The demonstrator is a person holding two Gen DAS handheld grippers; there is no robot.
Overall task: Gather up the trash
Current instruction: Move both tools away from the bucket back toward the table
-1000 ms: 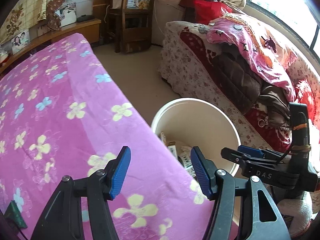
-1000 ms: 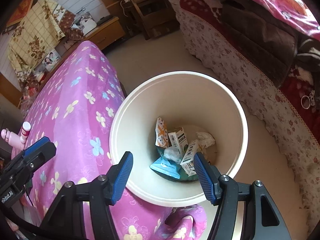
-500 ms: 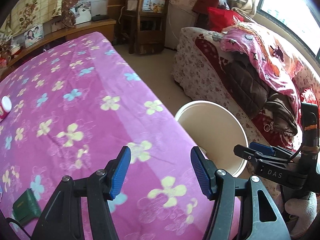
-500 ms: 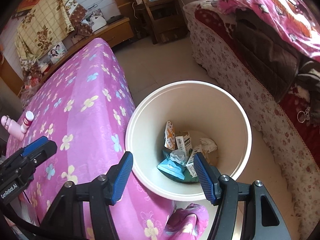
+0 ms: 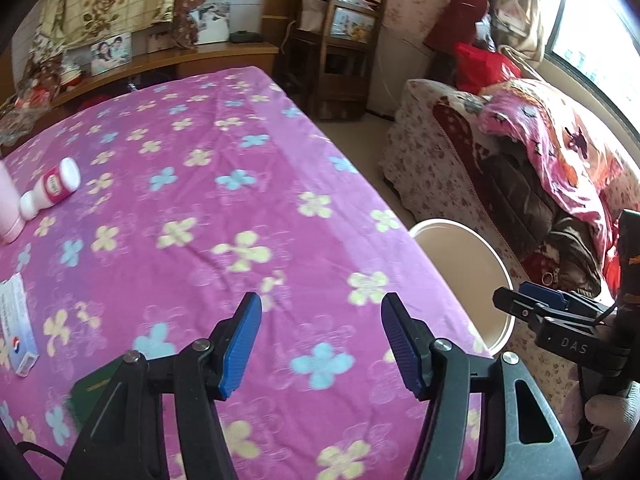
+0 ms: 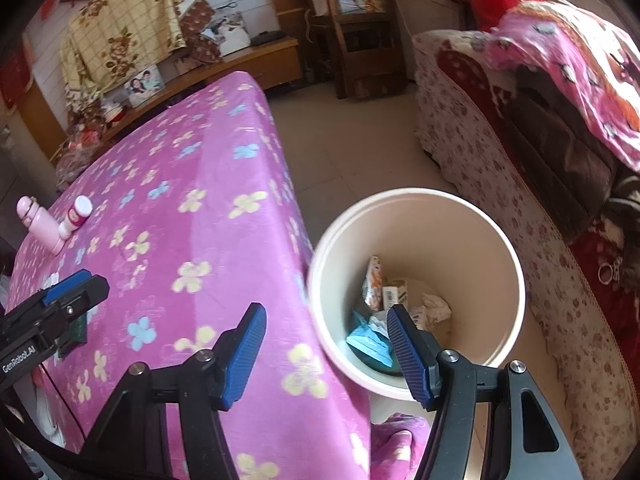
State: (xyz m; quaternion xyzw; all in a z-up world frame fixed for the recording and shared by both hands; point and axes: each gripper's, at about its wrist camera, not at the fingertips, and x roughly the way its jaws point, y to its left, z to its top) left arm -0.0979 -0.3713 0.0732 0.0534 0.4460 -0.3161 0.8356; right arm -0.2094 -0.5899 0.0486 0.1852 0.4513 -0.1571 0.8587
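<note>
Fleecy matt blanket (image 5: 240,208); smooth plastic bucket (image 6: 500,240); ribbed tool pads (image 5: 240,344); wooden shelf (image 5: 224,50).

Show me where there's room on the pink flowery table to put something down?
The middle and bin-side half of the tablecloth is bare, from the far edge to the left gripper. It is crowded only along the other side: pink bottle, small red-label bottle, white carton, dark green packet.

Cream bin (image 6: 416,216) — wrappers (image 6: 370,340) inside
</note>
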